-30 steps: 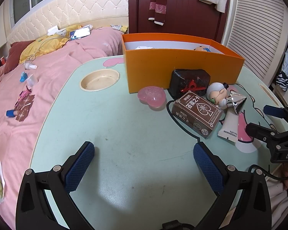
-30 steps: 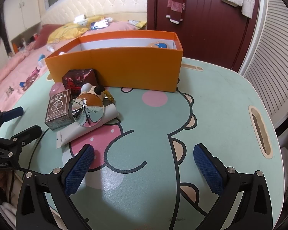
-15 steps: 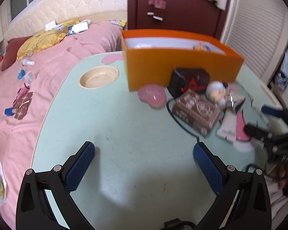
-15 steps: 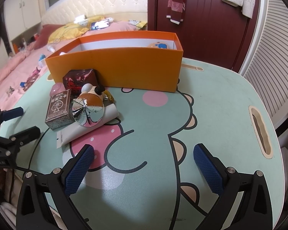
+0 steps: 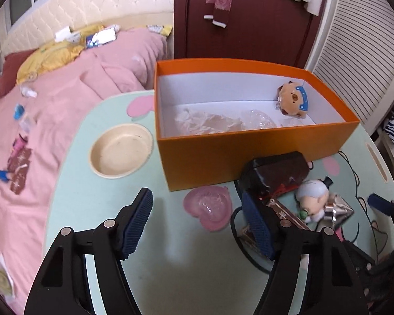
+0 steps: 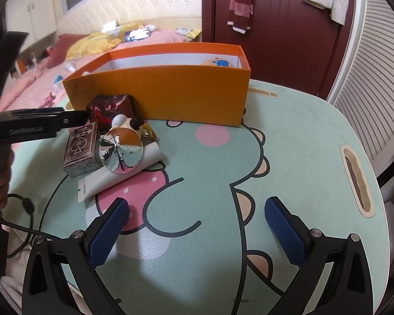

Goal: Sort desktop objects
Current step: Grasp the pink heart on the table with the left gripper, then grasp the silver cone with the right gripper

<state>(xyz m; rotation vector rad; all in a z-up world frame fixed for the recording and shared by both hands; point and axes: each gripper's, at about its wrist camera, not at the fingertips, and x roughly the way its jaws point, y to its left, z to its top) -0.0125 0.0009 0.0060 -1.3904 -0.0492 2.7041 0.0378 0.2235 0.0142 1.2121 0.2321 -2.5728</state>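
Left gripper [image 5: 197,220] over the near-left part of the mint bench [image 5: 105,199], jaws closing, nothing pressed between the pads; pink heart-shaped dish [image 5: 208,206] lying flat in the gap, lobes toward the orange box [image 5: 249,157]. Right finger overlapping the brown card box [image 6: 80,149] at its far corner; contact not discernible. Card box flat on the bench, long axis running near to far in the right wrist view, just left of the mirrored cone [image 6: 120,155]. Dark red box [image 6: 109,107] against the orange box's near wall, touching it. Small round-headed figurine [image 5: 314,199] between the dark red box and the cone. White tube [image 6: 118,176] under the cone, long axis slanting from near-left to far-right, flat end near-left. Orange box long side across the scene, open on top, bear plush [image 5: 293,99] upright in its far right corner, crumpled paper [image 5: 207,123] on its floor. Right gripper [image 6: 197,228] well apart from the pile, above the dinosaur print, jaws wide open and empty.
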